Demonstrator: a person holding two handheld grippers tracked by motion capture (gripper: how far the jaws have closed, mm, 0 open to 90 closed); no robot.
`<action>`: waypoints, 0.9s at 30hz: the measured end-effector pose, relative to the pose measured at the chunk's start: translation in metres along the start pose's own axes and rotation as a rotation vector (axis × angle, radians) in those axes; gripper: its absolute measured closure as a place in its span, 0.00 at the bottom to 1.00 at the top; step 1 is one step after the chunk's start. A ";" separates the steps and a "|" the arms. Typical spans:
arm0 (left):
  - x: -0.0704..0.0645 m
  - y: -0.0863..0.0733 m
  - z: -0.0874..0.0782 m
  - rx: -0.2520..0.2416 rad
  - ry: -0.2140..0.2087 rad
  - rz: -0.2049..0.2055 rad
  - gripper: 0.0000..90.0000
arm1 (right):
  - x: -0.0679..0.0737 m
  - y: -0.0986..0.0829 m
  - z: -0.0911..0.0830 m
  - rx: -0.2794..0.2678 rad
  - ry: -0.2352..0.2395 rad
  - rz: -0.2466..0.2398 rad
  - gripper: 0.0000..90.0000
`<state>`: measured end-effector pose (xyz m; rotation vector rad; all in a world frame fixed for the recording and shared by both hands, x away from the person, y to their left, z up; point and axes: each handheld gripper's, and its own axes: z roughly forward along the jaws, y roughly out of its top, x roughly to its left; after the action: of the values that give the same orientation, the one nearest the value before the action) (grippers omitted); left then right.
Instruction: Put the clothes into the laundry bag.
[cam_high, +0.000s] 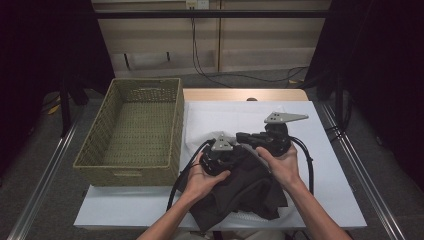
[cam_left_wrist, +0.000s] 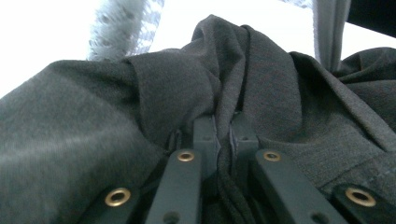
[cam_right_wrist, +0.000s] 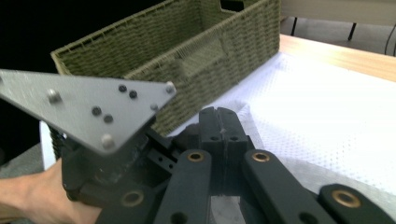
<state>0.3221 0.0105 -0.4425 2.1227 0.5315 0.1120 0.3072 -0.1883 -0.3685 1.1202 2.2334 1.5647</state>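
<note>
Dark cloth (cam_left_wrist: 140, 116) bunched right up against the lens, pinched tight between the left gripper (cam_left_wrist: 224, 130) jaws, fold running up between them. Still heaped at the near edge of the white table cover (cam_high: 320, 150), partly hanging off the front, under both hands. Right gripper (cam_right_wrist: 223, 122) jaws pressed together on nothing, pointed toward the left gripper and the woven basket (cam_right_wrist: 196, 51). Basket (cam_high: 127, 172) sitting empty just left of the cover. Looks like early days: cloth grabbed on one side only, not lifted clear, nothing in the basket yet. Probably needs a second grip, then a carry over.
</note>
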 end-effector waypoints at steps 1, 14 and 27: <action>0.001 0.000 -0.002 -0.015 -0.014 0.006 0.91 | -0.001 -0.001 0.001 0.003 -0.004 -0.002 1.00; 0.018 0.013 -0.055 -0.089 0.065 -0.049 0.22 | -0.012 -0.008 0.001 0.015 -0.020 0.001 1.00; 0.023 -0.015 -0.032 0.005 0.080 -0.115 0.01 | -0.010 -0.006 -0.008 0.001 -0.030 -0.008 1.00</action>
<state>0.3290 0.0521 -0.4393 2.0941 0.7005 0.1303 0.3072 -0.2020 -0.3729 1.1263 2.2176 1.5338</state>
